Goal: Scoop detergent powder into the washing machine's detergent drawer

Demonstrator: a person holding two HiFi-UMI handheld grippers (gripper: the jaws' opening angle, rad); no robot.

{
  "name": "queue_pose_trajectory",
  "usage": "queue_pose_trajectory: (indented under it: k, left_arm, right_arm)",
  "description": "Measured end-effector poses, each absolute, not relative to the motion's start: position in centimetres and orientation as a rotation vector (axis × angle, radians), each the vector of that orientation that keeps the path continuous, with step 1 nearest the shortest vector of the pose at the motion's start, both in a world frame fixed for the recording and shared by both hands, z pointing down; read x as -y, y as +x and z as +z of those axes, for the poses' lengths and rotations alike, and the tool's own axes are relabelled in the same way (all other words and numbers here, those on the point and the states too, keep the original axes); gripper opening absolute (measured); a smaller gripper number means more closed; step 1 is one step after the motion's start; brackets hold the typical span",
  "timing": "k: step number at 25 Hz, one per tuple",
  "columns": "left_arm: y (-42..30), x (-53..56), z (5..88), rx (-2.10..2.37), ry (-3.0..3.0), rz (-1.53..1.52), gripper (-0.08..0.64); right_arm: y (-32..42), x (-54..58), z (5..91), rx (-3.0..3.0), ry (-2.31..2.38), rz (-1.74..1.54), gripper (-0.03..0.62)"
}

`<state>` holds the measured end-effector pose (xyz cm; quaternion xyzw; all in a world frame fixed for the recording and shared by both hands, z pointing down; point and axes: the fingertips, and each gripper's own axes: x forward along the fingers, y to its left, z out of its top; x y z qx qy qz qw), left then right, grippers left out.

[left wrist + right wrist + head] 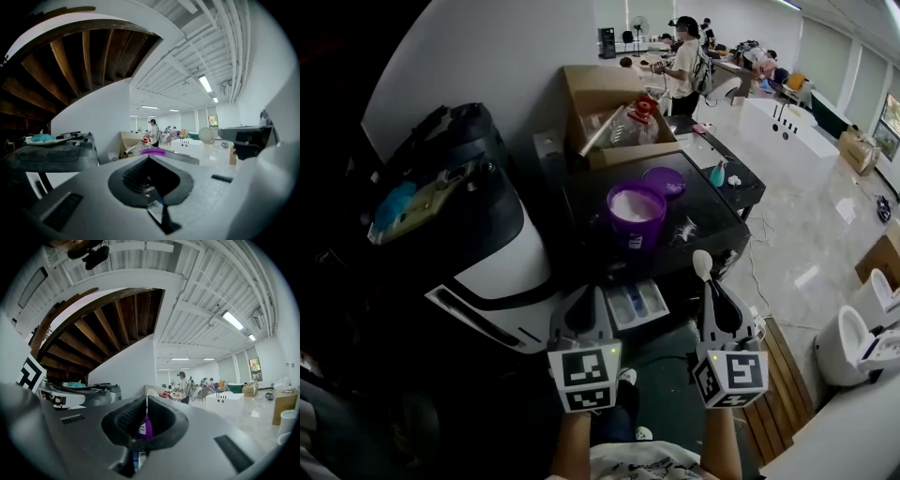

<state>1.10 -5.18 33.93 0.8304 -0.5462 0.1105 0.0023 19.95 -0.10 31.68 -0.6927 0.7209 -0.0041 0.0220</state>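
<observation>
Right gripper (pixel 711 292) clamped on the handle of a white spoon (pixel 702 263), bowl pointing away, near the front right of the washing machine (pixel 586 202); left gripper (pixel 580 302) jaws together on nothing, just beside the pulled-out detergent drawer (pixel 635 302); purple tub (pixel 636 212) of powder stands uncapped on top, lid (pixel 664 180) behind it. Prep looks done (spoon load unreadable); scooping and tipping into the drawer are likely left.

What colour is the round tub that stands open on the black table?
Purple tub, white powder inside; the head view shows it best.
</observation>
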Motion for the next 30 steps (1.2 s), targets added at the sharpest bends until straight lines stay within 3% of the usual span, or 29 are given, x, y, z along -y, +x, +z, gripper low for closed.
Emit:
queue_pose_trajectory:
  k: [30]
  left_arm:
    - [1.7, 29.3, 33.8, 1.63, 2.649, 0.341, 0.002]
  right_arm:
    - [19.4, 24.1, 32.9, -2.321, -2.224, -0.115, 0.02]
